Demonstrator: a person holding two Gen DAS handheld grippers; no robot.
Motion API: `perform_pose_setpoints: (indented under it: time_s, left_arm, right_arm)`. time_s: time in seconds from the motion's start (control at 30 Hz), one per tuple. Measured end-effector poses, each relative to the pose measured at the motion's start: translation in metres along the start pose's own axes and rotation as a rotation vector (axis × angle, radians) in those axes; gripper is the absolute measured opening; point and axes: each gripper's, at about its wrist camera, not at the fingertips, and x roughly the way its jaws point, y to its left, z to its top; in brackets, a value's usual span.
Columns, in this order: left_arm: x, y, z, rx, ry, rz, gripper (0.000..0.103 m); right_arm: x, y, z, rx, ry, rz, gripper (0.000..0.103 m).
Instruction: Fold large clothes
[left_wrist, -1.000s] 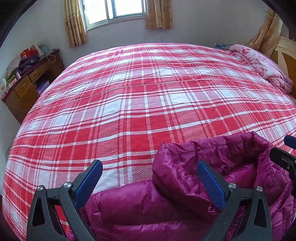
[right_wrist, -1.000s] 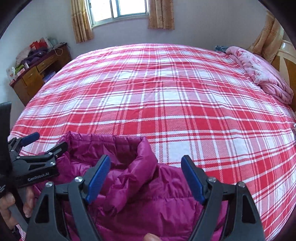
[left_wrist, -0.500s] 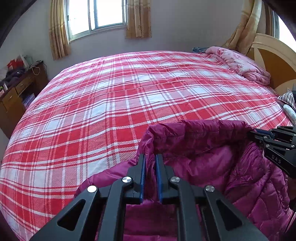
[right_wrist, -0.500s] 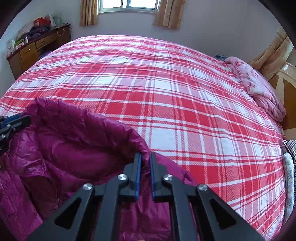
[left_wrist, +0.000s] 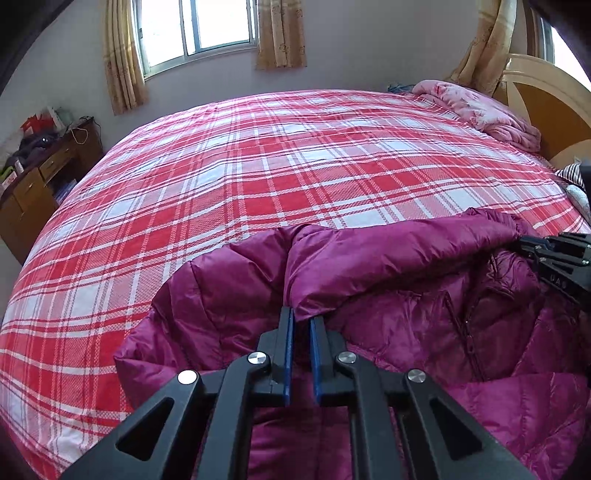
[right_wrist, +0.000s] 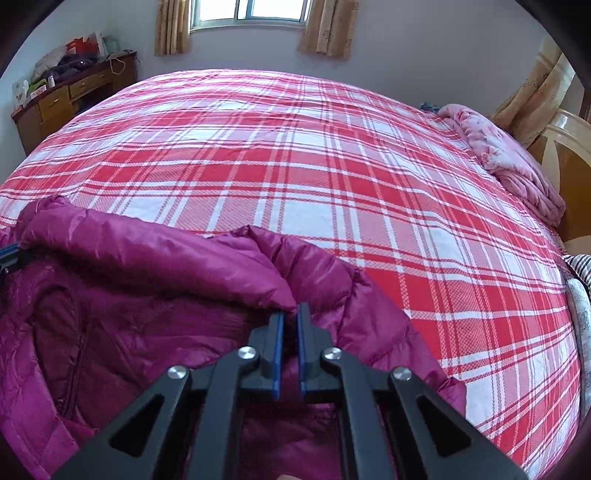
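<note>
A magenta quilted puffer jacket (left_wrist: 406, 295) lies at the near edge of a bed with a red and white plaid cover (left_wrist: 277, 177). My left gripper (left_wrist: 301, 321) is shut on the jacket's collar at its left end. At the collar's right end my right gripper (right_wrist: 290, 314) is shut on the jacket (right_wrist: 129, 295) too. The collar stretches taut between the two. The right gripper shows at the right edge of the left wrist view (left_wrist: 554, 254). The jacket's zipper and inner lining face up between the grips.
A pink blanket (left_wrist: 480, 110) is bunched at the far right by the wooden headboard (left_wrist: 546, 96). A wooden desk (right_wrist: 62, 99) with clutter stands left of the bed. A window with curtains (left_wrist: 195, 29) is behind. Striped fabric (right_wrist: 580, 262) lies at the right edge.
Both grippers went from open around the collar to shut on it, then moved apart and pulled the collar out straight across the near bed edge.
</note>
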Motion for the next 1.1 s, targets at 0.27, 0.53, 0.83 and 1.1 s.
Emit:
perform_pose_setpoints:
  time_s: [0.27, 0.53, 0.83, 1.1]
  left_arm:
    - [-0.047, 0.016, 0.028, -0.126, -0.151, 0.000, 0.039]
    - [-0.007, -0.012, 0.064, -0.119, -0.140, 0.103, 0.096]
    - [0.050, -0.021, 0.025, -0.076, 0.045, 0.205, 0.096]
    - [0.047, -0.023, 0.024, -0.071, 0.042, 0.209, 0.096]
  right_arm:
    - [0.005, 0.002, -0.011, 0.003, -0.042, -0.018, 0.007]
    - [0.007, -0.003, -0.015, 0.035, -0.057, 0.022, 0.008]
    - [-0.027, -0.018, -0.015, 0.092, -0.100, 0.080, 0.030]
    - [-0.069, -0.006, 0.025, 0.185, -0.236, 0.144, 0.061]
